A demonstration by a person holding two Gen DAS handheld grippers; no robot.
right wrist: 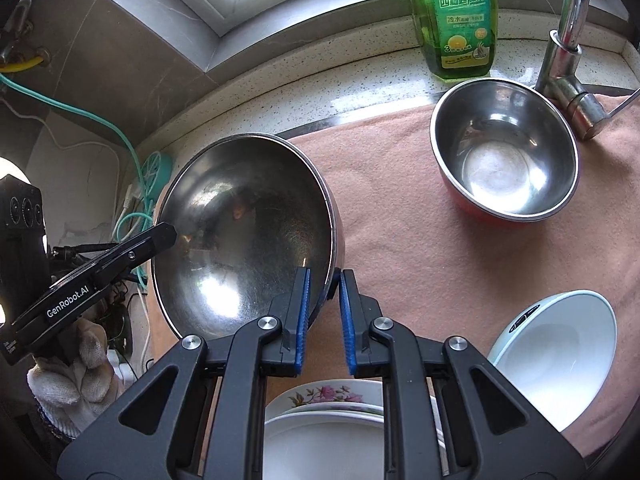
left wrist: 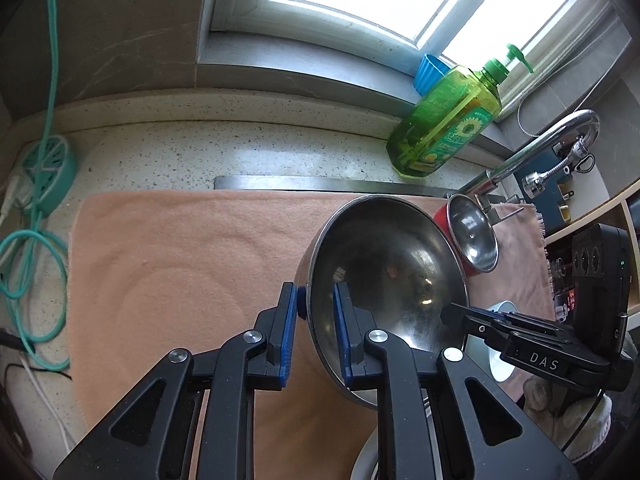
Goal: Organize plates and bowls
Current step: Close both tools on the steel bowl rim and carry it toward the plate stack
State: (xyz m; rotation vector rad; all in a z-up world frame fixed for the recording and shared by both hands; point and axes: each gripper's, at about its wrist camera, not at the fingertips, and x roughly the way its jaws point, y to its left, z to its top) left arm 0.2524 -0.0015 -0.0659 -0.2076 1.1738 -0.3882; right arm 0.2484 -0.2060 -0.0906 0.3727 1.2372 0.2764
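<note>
A large steel bowl [left wrist: 384, 280] is held tilted above the pink towel [left wrist: 180, 260]. My left gripper [left wrist: 316, 312] is shut on its left rim, and my right gripper [right wrist: 324, 300] is shut on its right rim [right wrist: 330, 248]. The right gripper [left wrist: 472, 316] also shows at the bowl's far edge in the left wrist view, and the left gripper [right wrist: 160, 236] in the right wrist view. A smaller steel bowl with a red outside [right wrist: 504, 160] stands upright on the towel near the tap. A white bowl [right wrist: 556, 348] and stacked plates [right wrist: 324, 416] lie near me.
A green dish soap bottle [left wrist: 448, 116] stands on the speckled counter by the window sill. A chrome tap [right wrist: 568, 48] rises at the back right. A teal power strip [left wrist: 48, 172] and cables lie left of the towel. A blue cup [left wrist: 432, 72] sits on the sill.
</note>
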